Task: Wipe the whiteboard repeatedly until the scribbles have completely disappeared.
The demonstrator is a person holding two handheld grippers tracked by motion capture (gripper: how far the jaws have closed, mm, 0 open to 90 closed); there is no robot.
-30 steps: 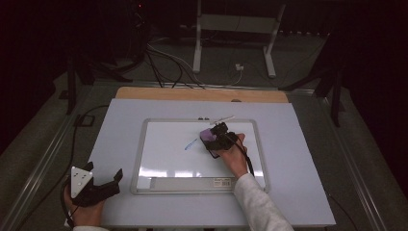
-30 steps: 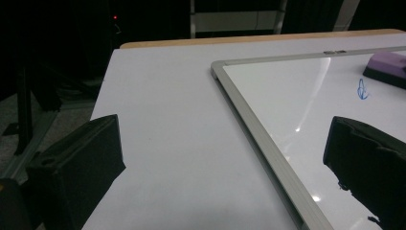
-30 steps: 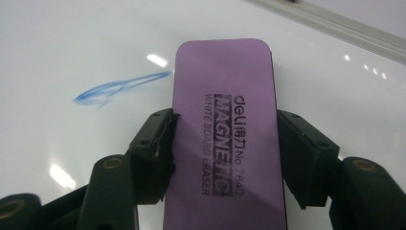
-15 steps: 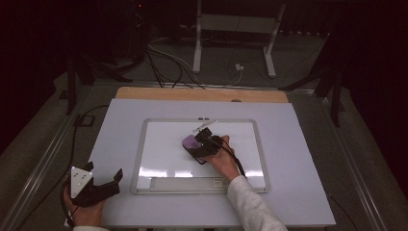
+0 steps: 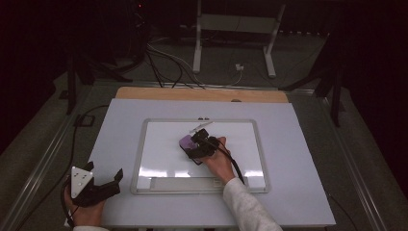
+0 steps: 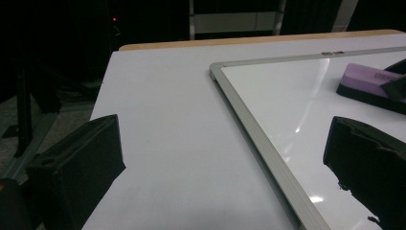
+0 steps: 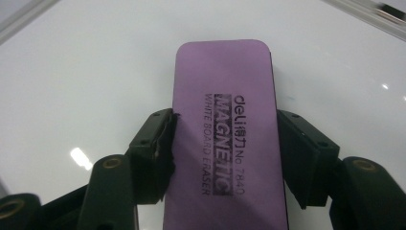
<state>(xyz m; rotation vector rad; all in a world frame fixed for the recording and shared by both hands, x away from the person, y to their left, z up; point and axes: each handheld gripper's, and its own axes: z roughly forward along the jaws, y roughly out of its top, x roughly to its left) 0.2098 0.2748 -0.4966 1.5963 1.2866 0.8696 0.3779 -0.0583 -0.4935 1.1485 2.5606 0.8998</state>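
A whiteboard (image 5: 139, 159) in a silver frame lies flat on the white table. A purple eraser (image 5: 186, 142) rests on its surface near the middle, and my right gripper (image 5: 195, 147) is shut on it. In the right gripper view the black pads (image 7: 158, 148) press both long sides of the eraser (image 7: 225, 96), printed "magnetic white board eraser", flat on the board (image 7: 95, 72). My left gripper (image 5: 113, 180) is held at the table's near left corner, open and with nothing in it. From the left gripper view, the left gripper (image 6: 222, 143) faces the board's frame (image 6: 249, 129), with the eraser (image 6: 366, 81) farther right.
A shallow tray strip (image 5: 183, 184) runs along the board's near edge. A wooden strip (image 5: 202, 94) borders the table's far side. Beyond it, white stand legs (image 5: 197, 43) and cables (image 5: 163, 57) lie on the dark floor.
My right gripper has slid left across the board with the eraser. A short blue mark seen a second ago no longer shows. The left gripper has stayed put.
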